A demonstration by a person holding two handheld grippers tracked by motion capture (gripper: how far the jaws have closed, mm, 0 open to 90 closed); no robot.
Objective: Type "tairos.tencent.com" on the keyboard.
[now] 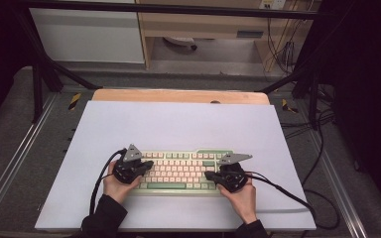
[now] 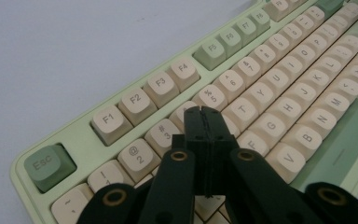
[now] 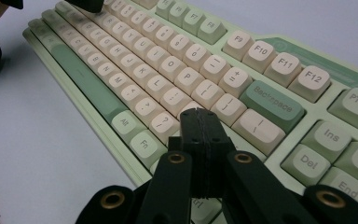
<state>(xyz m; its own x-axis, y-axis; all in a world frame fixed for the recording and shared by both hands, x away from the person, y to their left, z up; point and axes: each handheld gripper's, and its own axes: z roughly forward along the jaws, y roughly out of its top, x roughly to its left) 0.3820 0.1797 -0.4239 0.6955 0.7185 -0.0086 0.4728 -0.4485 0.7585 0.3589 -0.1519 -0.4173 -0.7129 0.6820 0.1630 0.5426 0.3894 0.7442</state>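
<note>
High view: green-and-cream keyboard [image 1: 181, 171] lies on the white sheet [image 1: 178, 124], left gripper [image 1: 146, 166] over its left end, right gripper [image 1: 209, 175] over its right end. Left gripper view: jaws pressed together, empty, tip above the keyboard's 4/R keys. Right gripper view: jaws pressed together, empty, near Enter below Backspace [image 3: 272, 105]. Judged step: poised for key pressing; next move calls for a straight dip onto one key.

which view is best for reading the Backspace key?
Right gripper view: the green Backspace key sits close and its label is readable, just beyond the shut right gripper. The high view shows the whole keyboard too small to read; the left gripper view covers its Esc end.
</note>
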